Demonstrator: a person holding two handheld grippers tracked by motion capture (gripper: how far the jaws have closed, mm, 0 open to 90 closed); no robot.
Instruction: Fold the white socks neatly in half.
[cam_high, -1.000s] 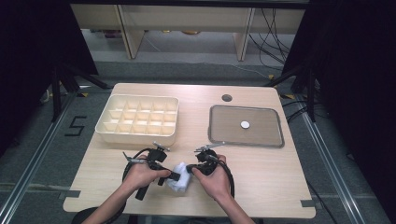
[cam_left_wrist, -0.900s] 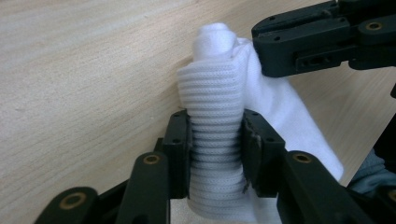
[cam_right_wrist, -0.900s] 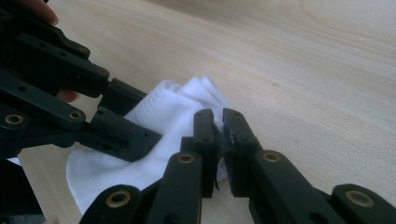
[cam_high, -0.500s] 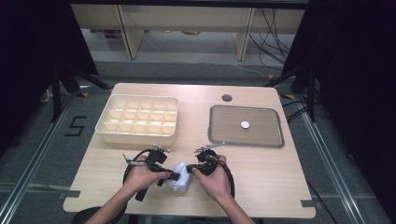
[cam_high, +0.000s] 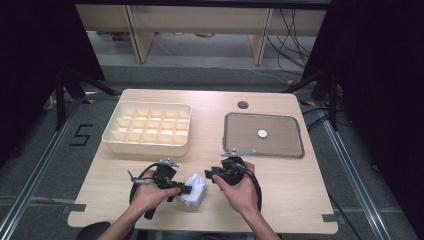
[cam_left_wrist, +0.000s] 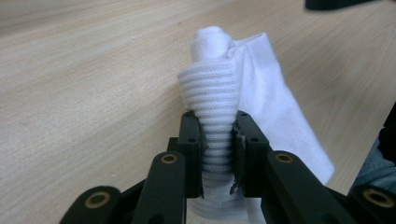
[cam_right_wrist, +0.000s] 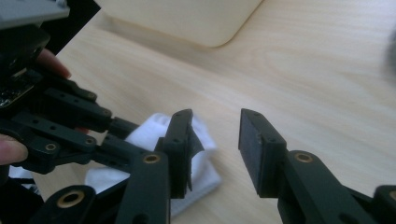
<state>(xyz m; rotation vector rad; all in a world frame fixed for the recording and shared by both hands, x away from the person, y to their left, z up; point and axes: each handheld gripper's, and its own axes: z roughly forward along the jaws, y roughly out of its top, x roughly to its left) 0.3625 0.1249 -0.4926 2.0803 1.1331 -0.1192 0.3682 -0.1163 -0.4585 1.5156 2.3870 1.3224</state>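
Wooden table (cam_high: 280, 185), left tongs (cam_left_wrist: 217, 154) pinching sock (cam_left_wrist: 215, 98)

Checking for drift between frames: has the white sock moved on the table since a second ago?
No. The white sock lies at the same spot below the compartment box, near the table's front edge.

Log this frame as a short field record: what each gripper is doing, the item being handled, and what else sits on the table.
left gripper: shut on the white sock's ribbed cuff
right gripper: open, beside the sock, gripping nothing
sock position: near table edge, between both hands
compartment box: cream, far left, cells look empty
tray: grey, far right, holds a small white disc
table: light wood
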